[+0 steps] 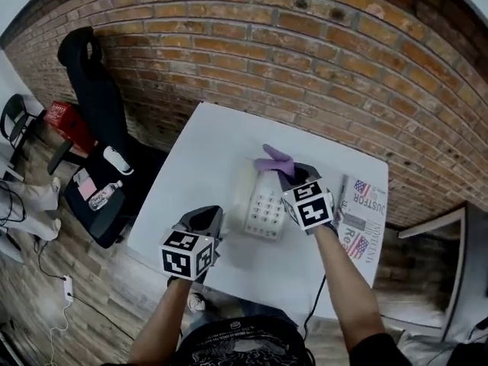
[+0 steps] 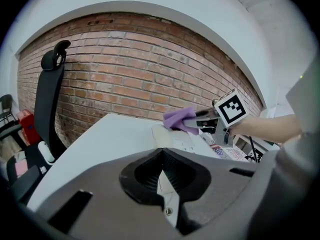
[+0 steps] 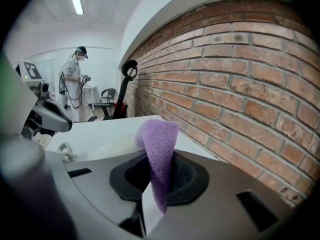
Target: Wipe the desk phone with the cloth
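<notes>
Right gripper (image 1: 288, 175) pinches one end of the soft, seemingly limp purple fleece cloth (image 1: 273, 158) at the white desk phone's (image 1: 264, 204) twelve o'clock; left gripper (image 1: 204, 221) sits closed, empty.

The right gripper (image 3: 160, 184) has its jaws pressed together on a purple cloth (image 3: 159, 144), which rises from between them and curls over to the left. Ahead lies a white table (image 3: 110, 139); a brick wall (image 3: 240, 84) runs along the right, and a person (image 3: 74, 86) stands far off ahead-left

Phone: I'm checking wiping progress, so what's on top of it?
The cloth, clamped in the right gripper, hangs over the phone's far end, hiding that part; contact is unclear. The keypad shows bare.
</notes>
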`<state>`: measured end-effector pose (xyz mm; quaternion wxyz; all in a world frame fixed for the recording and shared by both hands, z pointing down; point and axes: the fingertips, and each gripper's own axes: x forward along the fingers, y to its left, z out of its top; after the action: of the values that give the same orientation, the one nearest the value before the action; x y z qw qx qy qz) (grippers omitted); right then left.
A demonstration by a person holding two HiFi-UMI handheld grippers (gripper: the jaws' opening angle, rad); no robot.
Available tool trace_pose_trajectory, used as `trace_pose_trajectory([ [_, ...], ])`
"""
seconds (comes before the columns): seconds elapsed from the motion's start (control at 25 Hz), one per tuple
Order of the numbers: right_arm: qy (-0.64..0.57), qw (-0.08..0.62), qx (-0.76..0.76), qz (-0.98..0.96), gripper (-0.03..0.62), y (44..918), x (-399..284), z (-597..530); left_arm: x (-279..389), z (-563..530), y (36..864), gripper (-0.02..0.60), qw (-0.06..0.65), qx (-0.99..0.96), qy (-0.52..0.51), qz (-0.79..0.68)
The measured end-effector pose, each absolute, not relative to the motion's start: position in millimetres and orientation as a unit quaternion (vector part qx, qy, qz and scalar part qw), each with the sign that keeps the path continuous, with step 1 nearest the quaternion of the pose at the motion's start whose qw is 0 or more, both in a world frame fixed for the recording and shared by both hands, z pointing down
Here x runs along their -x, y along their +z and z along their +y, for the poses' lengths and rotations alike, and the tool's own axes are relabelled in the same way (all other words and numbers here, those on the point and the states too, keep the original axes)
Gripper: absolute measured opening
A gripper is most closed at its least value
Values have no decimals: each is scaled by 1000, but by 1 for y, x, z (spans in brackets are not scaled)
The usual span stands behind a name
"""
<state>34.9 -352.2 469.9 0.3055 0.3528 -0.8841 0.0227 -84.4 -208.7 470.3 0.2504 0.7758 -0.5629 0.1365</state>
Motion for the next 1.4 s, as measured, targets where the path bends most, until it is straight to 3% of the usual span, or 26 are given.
trace_pose_trajectory([
  [1.4, 76, 360, -362, -857, 48, 522, -10, -257, 108, -164, 477, 6, 244, -824, 145, -490],
])
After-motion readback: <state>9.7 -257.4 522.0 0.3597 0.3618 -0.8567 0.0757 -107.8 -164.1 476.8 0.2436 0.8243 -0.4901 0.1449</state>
